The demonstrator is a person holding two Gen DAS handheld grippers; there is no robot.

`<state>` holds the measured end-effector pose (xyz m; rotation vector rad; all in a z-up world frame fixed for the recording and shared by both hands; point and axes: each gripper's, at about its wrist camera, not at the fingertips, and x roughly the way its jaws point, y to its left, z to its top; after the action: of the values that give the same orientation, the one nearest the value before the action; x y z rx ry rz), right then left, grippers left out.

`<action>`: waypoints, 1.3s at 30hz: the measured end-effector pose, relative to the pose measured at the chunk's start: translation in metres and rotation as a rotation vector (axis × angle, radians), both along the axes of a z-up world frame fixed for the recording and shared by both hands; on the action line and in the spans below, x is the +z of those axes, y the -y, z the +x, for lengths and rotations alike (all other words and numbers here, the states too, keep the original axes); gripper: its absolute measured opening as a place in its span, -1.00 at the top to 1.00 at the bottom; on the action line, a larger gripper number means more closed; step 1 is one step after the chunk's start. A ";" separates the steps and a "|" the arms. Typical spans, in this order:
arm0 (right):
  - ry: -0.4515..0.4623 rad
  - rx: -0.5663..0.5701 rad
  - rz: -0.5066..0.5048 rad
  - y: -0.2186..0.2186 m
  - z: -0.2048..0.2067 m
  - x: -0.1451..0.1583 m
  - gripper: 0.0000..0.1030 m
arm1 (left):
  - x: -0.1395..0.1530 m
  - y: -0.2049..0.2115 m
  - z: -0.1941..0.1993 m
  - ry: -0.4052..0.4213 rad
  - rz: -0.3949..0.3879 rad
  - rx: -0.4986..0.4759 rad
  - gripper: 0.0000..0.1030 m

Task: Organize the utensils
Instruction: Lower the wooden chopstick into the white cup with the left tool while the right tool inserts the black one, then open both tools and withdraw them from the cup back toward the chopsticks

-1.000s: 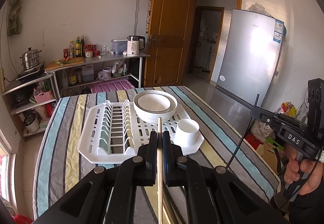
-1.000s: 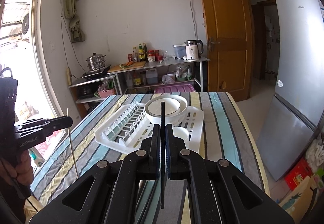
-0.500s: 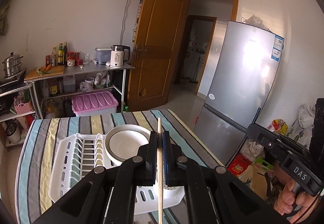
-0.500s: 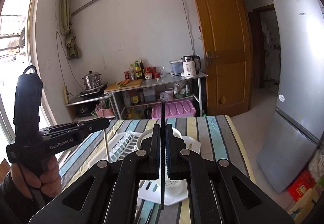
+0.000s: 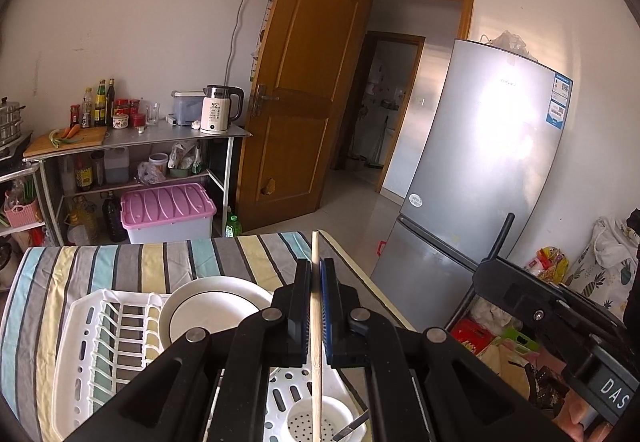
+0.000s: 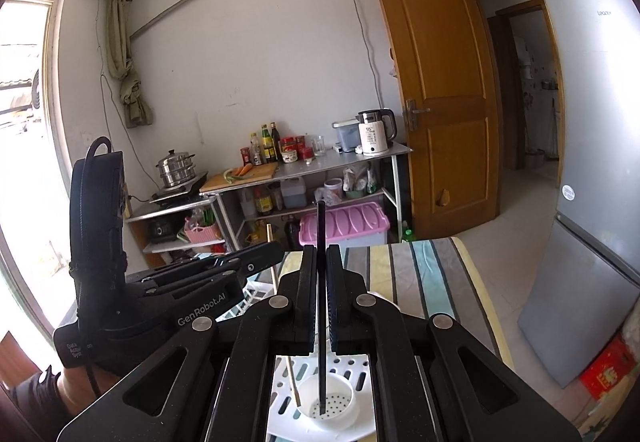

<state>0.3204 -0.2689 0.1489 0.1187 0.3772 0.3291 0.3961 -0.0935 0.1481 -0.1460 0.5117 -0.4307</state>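
My left gripper (image 5: 316, 267) is shut on a pale wooden chopstick (image 5: 316, 346) that stands nearly upright, its lower end over the white perforated utensil cup (image 5: 298, 427). My right gripper (image 6: 321, 254) is shut on a black chopstick (image 6: 321, 322), also upright, with its lower tip down inside the cup (image 6: 340, 412). In the right wrist view the left gripper (image 6: 256, 256) is close on the left, and its wooden chopstick (image 6: 288, 358) reaches the cup's rim. The right gripper (image 5: 504, 278) shows at the right of the left wrist view.
The cup stands in a white dish rack (image 5: 80, 346) on the striped tablecloth (image 5: 120, 262). A white bowl with a dark rim (image 5: 212, 316) sits in the rack beside the cup. A silver fridge (image 5: 480, 170) stands right of the table; a cluttered metal shelf (image 5: 132, 138) is behind.
Both grippers have travelled forward over the table with their chopsticks. The rack and cup have slid down to the bottom of both views, and the chopsticks' lower ends now meet the cup.
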 end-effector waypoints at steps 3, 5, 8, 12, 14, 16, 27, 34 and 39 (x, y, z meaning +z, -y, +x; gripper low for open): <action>-0.033 -0.001 0.000 0.000 0.013 -0.014 0.92 | -0.017 0.001 0.010 -0.029 -0.013 -0.004 0.91; -0.060 0.000 -0.003 -0.001 0.022 -0.024 0.92 | -0.028 0.002 0.015 -0.051 -0.017 -0.010 0.91; -0.095 -0.001 -0.005 0.000 0.030 -0.039 0.92 | -0.043 0.002 0.020 -0.079 -0.013 -0.015 0.91; -0.119 -0.010 -0.012 0.000 0.038 -0.051 0.92 | -0.059 0.001 0.026 -0.109 -0.005 -0.019 0.91; -0.121 -0.012 -0.009 0.000 0.038 -0.051 0.92 | -0.064 0.001 0.028 -0.118 0.001 -0.017 0.91; -0.124 -0.018 -0.020 -0.001 0.040 -0.050 0.92 | -0.068 0.002 0.031 -0.131 0.007 -0.020 0.91; -0.152 -0.051 -0.022 0.006 0.049 -0.048 0.91 | -0.082 0.001 0.042 -0.173 0.036 -0.012 0.90; -0.141 -0.063 -0.035 0.009 0.042 -0.043 0.75 | -0.078 -0.003 0.027 -0.158 0.049 -0.007 0.86; -0.123 -0.071 -0.059 0.010 0.024 -0.040 0.70 | -0.067 -0.011 -0.001 -0.119 0.060 0.001 0.85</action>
<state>0.3441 -0.2788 0.1086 0.0943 0.5024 0.2413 0.3955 -0.0828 0.0809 -0.1142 0.6412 -0.4073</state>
